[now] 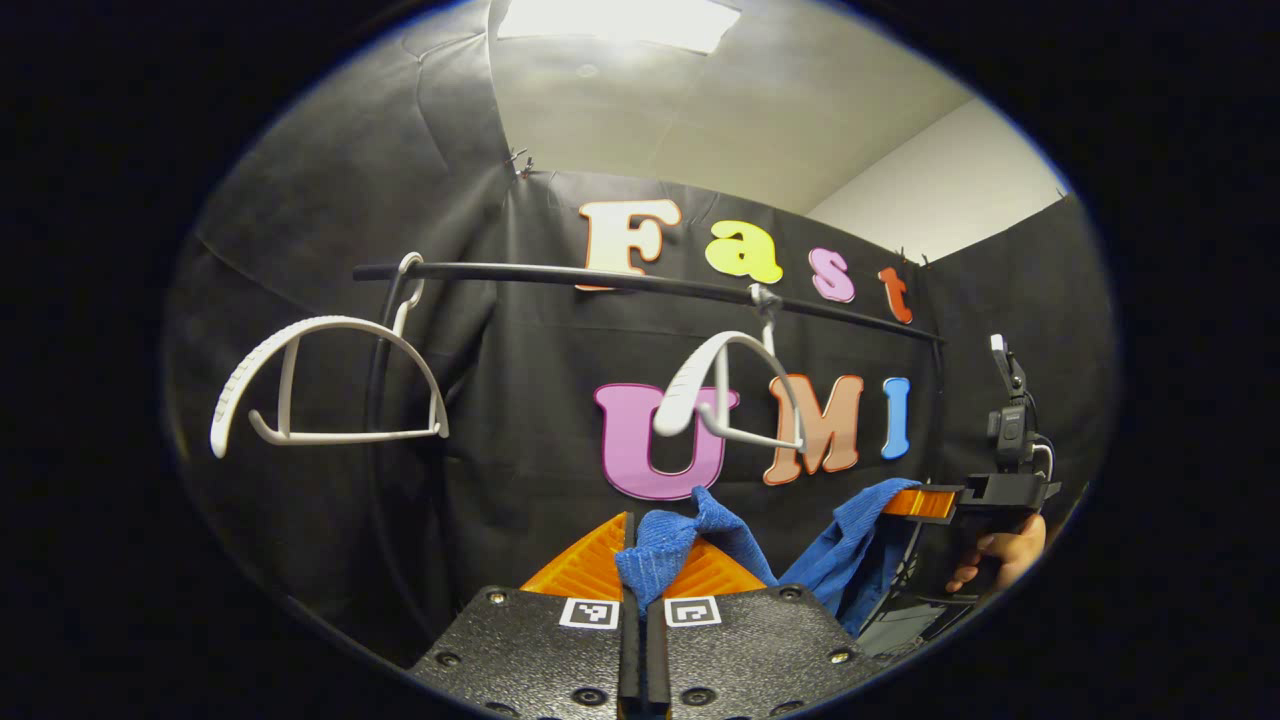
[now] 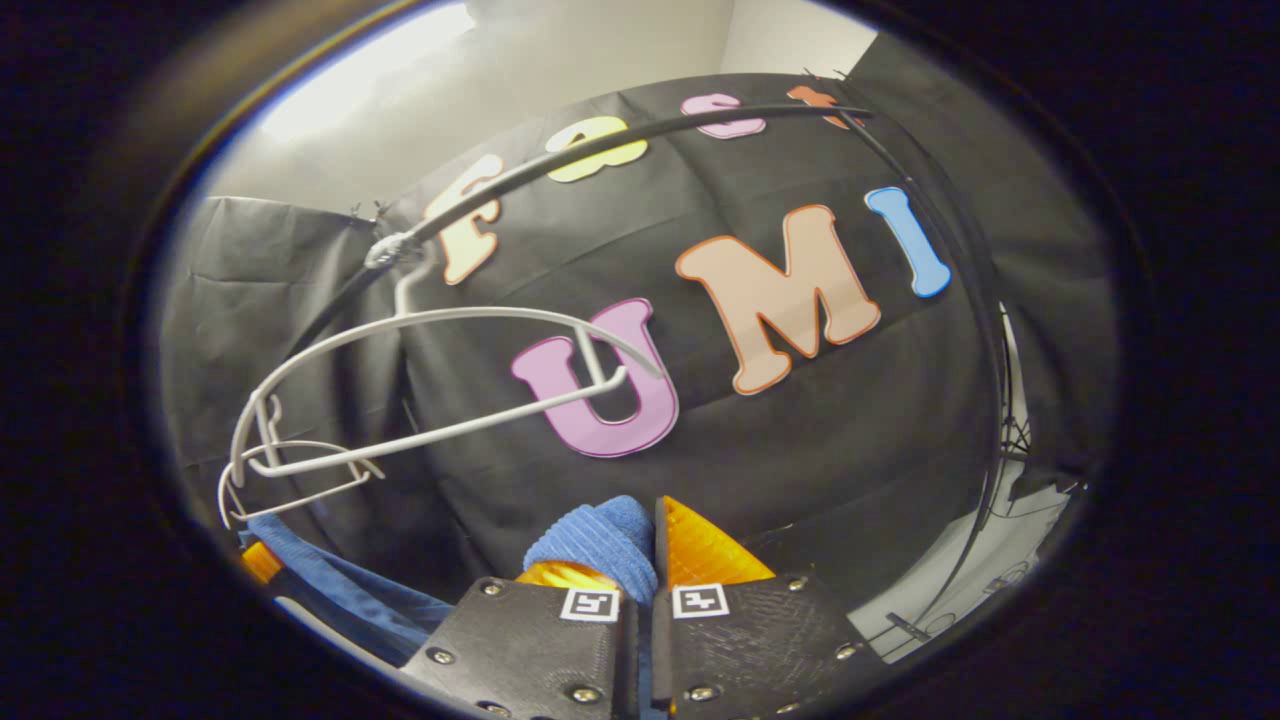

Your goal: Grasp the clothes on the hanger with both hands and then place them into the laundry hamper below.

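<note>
off the hanger already, by the look of it: blue garment strung below the bare hangers, one end nipped tight in the left gripper, the other clamped in the right gripper, both sets of fingers closed narrow on cloth. still to do, judging from this: lowering and dropping it into the laundry hamper. counted: one garment, two grippers, two white hangers on one black rail, the second hanger well to the left.
</note>
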Motion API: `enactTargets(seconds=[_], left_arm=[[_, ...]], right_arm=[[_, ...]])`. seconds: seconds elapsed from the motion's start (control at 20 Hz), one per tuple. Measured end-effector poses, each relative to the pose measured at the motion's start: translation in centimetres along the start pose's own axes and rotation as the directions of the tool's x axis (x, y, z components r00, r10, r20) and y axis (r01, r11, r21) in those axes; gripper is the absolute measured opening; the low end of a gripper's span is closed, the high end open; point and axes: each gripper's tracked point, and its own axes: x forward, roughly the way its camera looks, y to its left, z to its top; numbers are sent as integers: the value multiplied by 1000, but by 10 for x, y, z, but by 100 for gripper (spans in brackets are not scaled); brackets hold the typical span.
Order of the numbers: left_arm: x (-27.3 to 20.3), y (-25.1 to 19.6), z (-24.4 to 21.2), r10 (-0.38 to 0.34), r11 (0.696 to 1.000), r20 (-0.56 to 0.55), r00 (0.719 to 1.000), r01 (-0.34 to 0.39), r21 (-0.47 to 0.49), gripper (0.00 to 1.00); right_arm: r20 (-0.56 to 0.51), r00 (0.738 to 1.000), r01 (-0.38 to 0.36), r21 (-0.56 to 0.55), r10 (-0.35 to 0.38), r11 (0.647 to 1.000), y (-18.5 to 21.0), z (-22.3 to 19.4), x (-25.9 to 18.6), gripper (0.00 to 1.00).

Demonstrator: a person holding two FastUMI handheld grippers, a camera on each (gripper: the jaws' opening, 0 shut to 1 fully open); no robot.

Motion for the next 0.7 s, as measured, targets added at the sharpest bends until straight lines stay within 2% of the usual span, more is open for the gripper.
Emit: enactTargets(seconds=[0.2,0.45,0.7], left_arm=[[-1,-27,0,-24,999,-22,999,23,-31,2],[-3,-73,18,-82,996,14,997,83,-28,2],[1,-108,40,-128,990,66,990,132,-52,2]], right_arm=[[26,999,-37,-10,37,999,22,7,-36,5],[84,994,-66,-3,66,998,30,26,-71,5],[148,987,-55,-20,57,998,28,67,-105,5]])
